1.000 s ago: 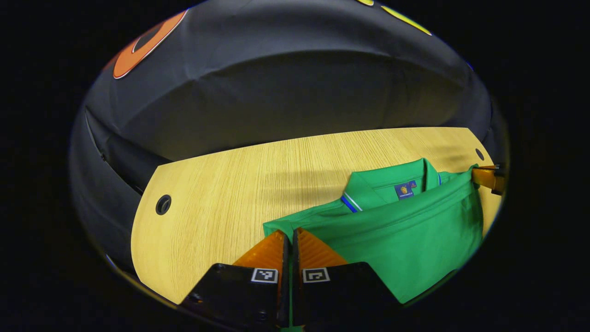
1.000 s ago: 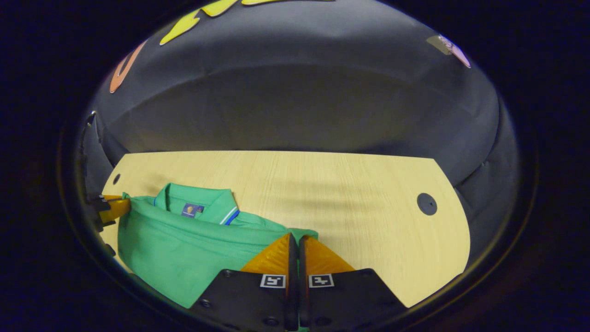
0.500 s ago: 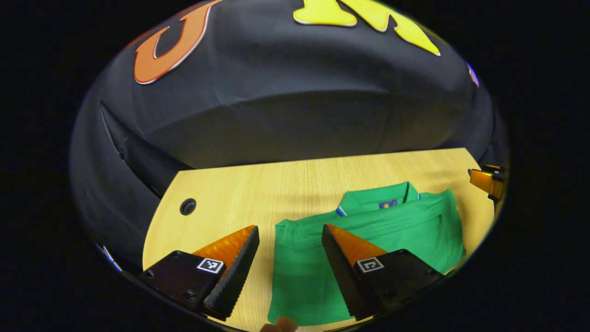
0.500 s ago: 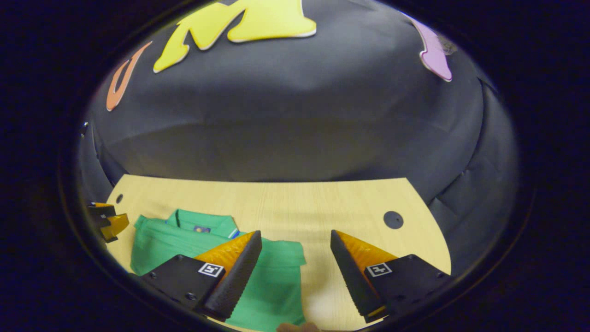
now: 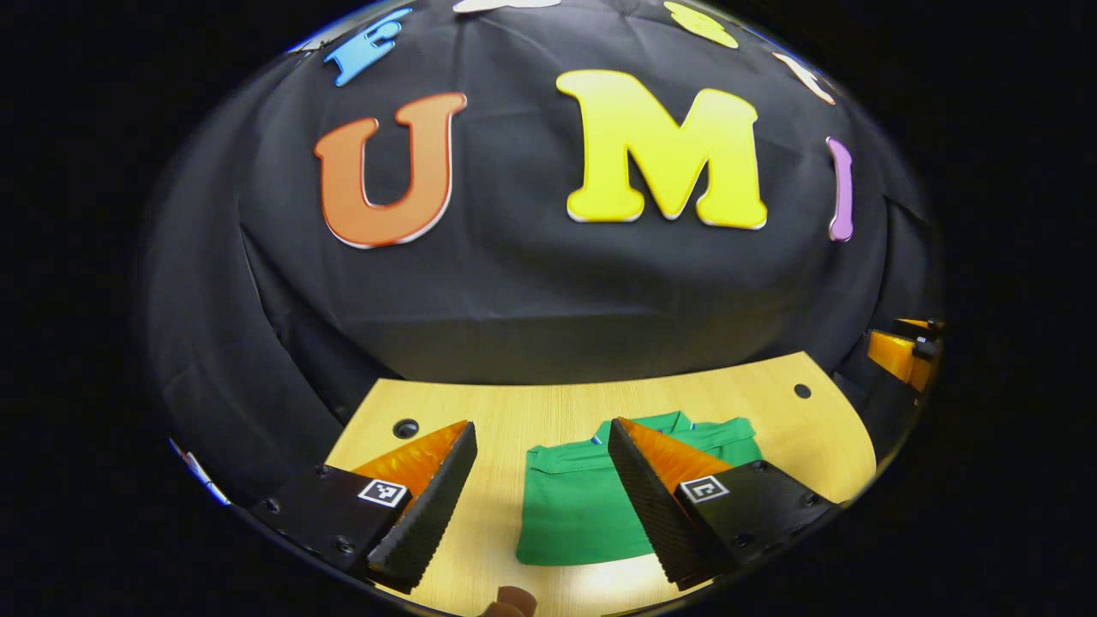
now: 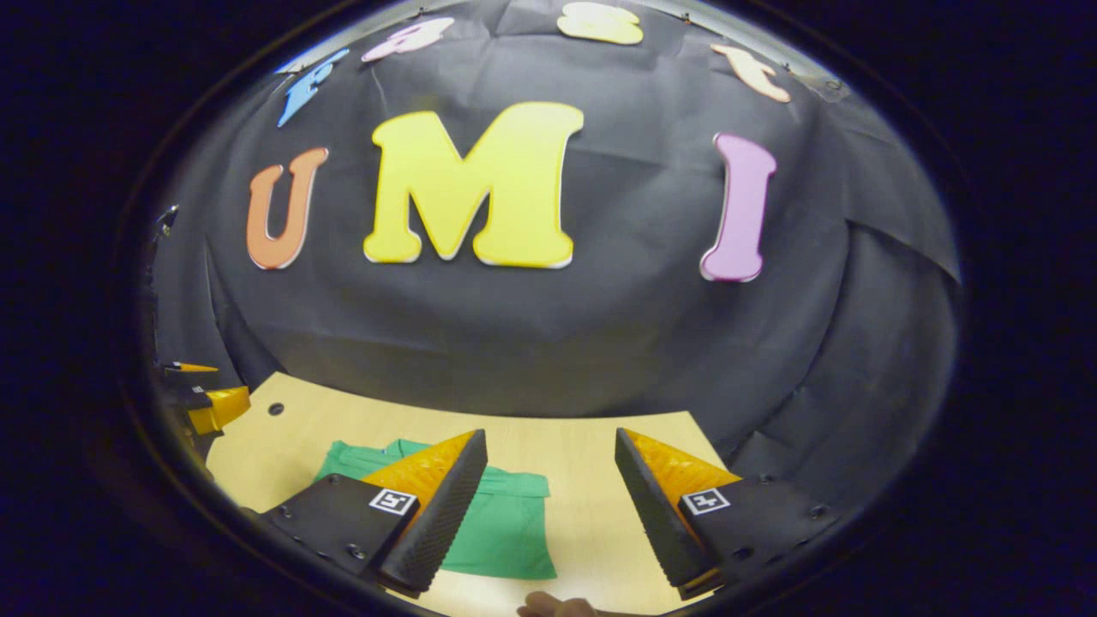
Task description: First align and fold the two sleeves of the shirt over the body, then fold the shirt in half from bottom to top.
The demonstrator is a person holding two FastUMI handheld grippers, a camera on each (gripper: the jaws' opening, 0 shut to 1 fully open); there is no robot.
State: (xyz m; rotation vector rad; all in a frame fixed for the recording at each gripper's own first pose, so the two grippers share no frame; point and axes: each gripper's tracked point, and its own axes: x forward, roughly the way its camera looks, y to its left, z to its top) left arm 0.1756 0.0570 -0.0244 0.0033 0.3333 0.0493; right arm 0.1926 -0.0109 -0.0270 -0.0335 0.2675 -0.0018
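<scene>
1. The green shirt (image 5: 583, 506) lies folded flat on the wooden bench (image 5: 506, 411).
2. In the left gripper view, the left tongs (image 5: 540, 454) are wide apart, up above the bench and holding nothing. The shirt sits between the fingers.
3. In the right gripper view, the right tongs (image 6: 548, 454) are wide apart too. Here the shirt (image 6: 501, 527) lies at about 7 o'clock, partly behind one finger.
4. The left gripper view shows two round holes in the bench; the right gripper view shows one.

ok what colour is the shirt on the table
Green, folded shirt; clearest in the left gripper view.
</scene>
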